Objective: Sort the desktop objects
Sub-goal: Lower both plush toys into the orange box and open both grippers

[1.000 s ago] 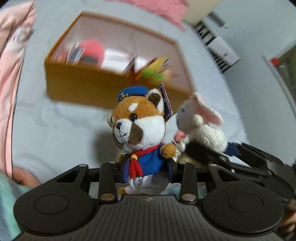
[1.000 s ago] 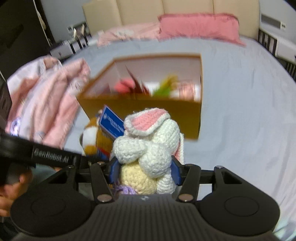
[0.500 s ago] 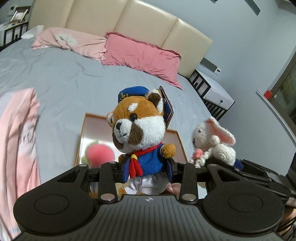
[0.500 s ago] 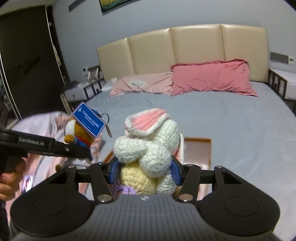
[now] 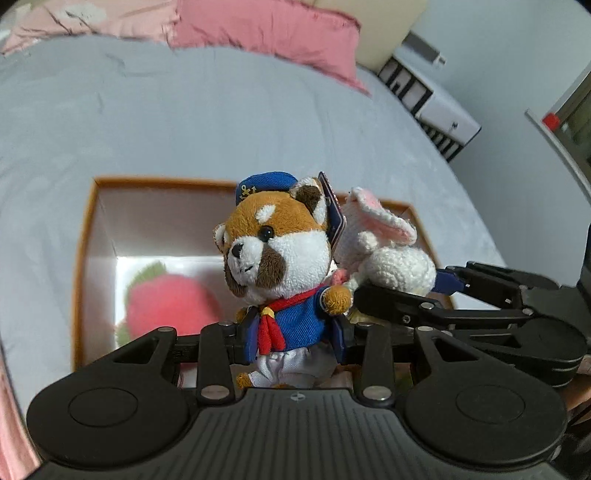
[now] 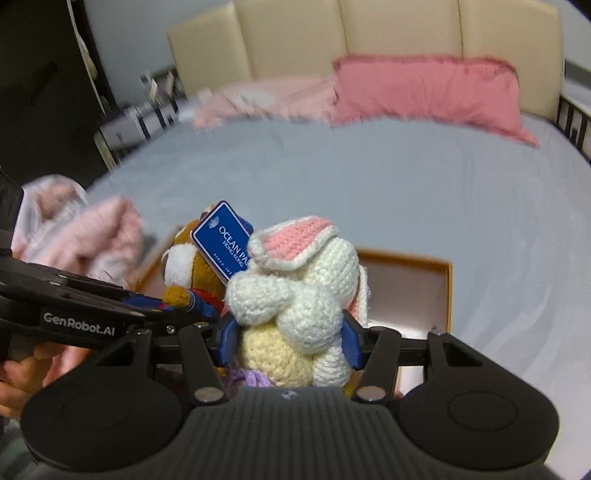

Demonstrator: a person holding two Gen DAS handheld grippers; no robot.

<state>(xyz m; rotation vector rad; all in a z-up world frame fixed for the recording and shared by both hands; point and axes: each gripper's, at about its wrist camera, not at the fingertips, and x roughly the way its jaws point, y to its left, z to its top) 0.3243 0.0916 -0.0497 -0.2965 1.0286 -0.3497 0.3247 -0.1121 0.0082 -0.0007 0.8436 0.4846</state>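
Left wrist view: from just behind the left gripper, angled down over the open orange cardboard box on the grey bedsheet. Right wrist view: from behind the right gripper, facing the beige padded headboard. Shared by the 2 views: box, sheet, pink pillow.

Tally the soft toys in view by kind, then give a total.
Red panda plush in sailor outfit: 1, held by the left gripper
Crocheted white rabbit: 1, held by the right gripper
Blurred pink-red plush with green leaves: 1, lying in the orange box
Total: 3
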